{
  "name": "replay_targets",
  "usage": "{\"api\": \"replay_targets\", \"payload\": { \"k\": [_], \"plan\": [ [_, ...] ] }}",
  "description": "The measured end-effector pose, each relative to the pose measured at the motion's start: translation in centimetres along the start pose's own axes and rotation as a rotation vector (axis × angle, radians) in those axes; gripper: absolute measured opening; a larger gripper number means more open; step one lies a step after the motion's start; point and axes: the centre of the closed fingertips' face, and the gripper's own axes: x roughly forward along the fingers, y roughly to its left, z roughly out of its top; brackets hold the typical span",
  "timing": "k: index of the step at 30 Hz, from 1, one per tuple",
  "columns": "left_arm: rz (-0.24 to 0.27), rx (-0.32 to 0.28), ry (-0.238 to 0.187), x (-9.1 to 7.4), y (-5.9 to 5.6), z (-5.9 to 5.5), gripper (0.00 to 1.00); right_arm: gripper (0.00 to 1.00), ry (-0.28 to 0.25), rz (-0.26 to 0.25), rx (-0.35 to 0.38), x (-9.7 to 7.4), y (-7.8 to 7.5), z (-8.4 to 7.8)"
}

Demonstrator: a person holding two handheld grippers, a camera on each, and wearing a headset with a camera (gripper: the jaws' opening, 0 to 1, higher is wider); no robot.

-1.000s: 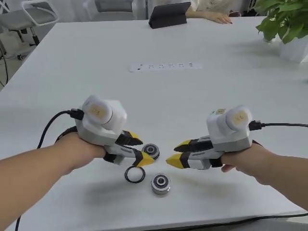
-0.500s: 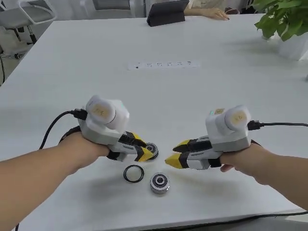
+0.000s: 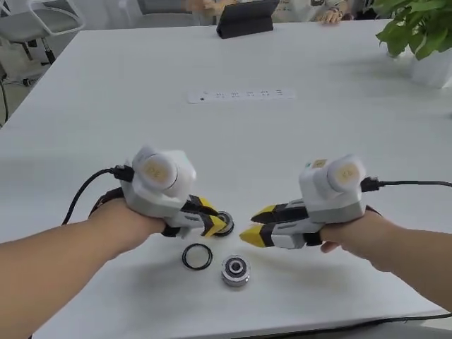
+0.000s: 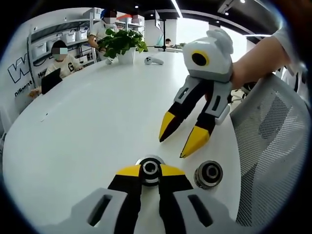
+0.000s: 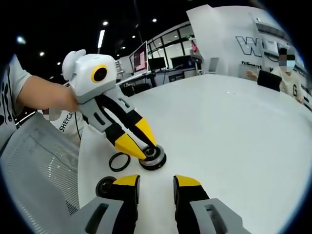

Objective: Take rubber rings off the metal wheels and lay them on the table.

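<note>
Left gripper (image 3: 212, 219) – jaws narrowed onto wheel (image 3: 224, 223), tips touching it on either side. In the left gripper view the wheel sits right btwn its own yellow tips. Wheel rests on table (image 3: 282, 127), w/ a dark band round its rim.

Right gripper (image 3: 256, 224) – jaws apart w/ a moderate gap, holding nothing. Its tips point at the left gripper's tips, near but not touching.

Loose rubber ring (image 3: 183, 256) lies flat on the table just beside the left gripper's tips, on the person's side. Second wheel (image 3: 235, 269) sits next to the ring w/ a small gap, bare metal rim. It's roughly btwn the two sets of tips and nearer the person than either gripper.
</note>
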Motion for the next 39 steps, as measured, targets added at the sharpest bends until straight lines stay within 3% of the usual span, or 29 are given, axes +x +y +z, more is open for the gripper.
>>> {"api": "replay_targets", "payload": {
  "k": [21,24,39],
  "plan": [
    [0.019,-0.027,-0.008,0.1,0.0,0.0,0.07,0.29,-0.004,-0.021,-0.101,2.8,0.8,1.0],
    [0.022,-0.029,-0.009,0.1,0.0,0.0,0.07,0.29,-0.013,-0.044,-0.132,3.0,0.6,1.4],
    [0.032,-0.035,-0.007,0.1,0.0,0.1,0.07,0.24,-0.001,-0.057,-0.167,3.2,0.6,1.4]
  ]
}}
